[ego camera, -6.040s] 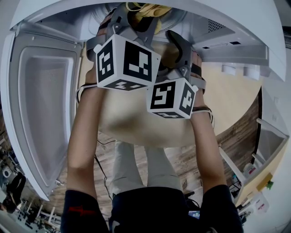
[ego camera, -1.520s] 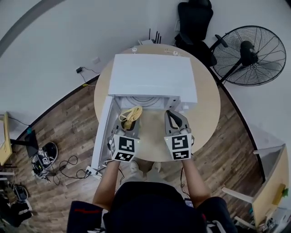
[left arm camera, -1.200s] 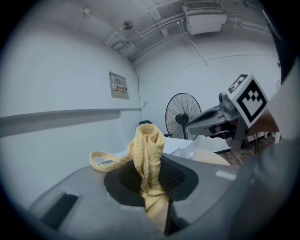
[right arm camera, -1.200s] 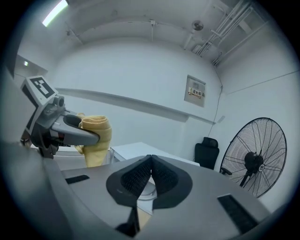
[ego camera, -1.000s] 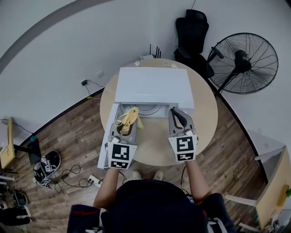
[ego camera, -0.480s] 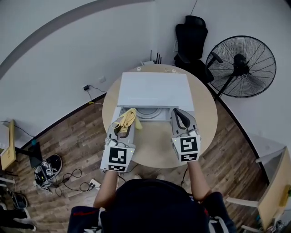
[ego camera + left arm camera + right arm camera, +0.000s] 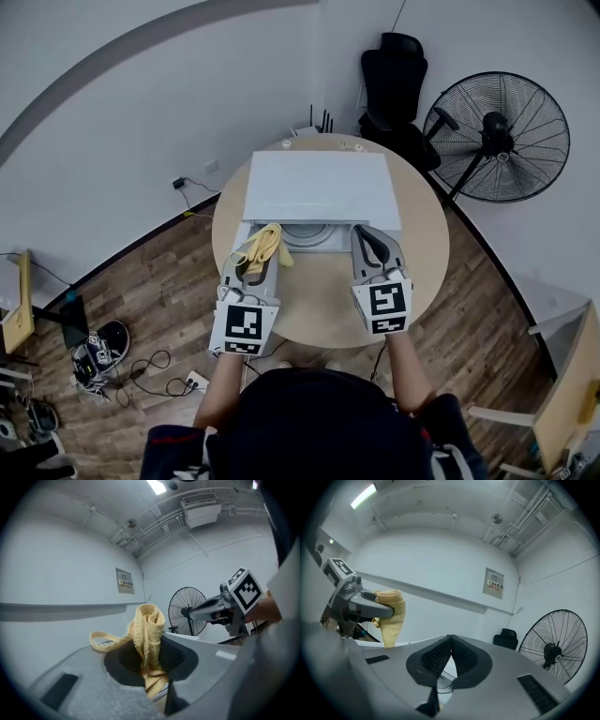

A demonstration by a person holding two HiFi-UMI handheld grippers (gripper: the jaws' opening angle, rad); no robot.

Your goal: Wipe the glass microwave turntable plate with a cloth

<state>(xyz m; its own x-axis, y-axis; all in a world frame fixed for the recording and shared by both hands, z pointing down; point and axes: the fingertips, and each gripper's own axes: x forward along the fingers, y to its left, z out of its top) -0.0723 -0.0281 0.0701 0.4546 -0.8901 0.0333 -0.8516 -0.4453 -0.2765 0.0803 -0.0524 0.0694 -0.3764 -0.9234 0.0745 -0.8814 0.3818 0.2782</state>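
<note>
One cloth [image 7: 149, 632] | clamped in left tool [image 7: 149, 662] | plate [image 7: 307, 232] beyond, apart

This looks like an office or test room, not a home: bare white walls, a wood-plank floor [image 7: 169, 281] strewn with cables [image 7: 122, 361], a black office chair [image 7: 396, 80], a big pedestal fan [image 7: 497, 127], exposed ceiling pipes [image 7: 154, 524], and a microwave [image 7: 319, 187] on a round worktop [image 7: 427, 244].
</note>
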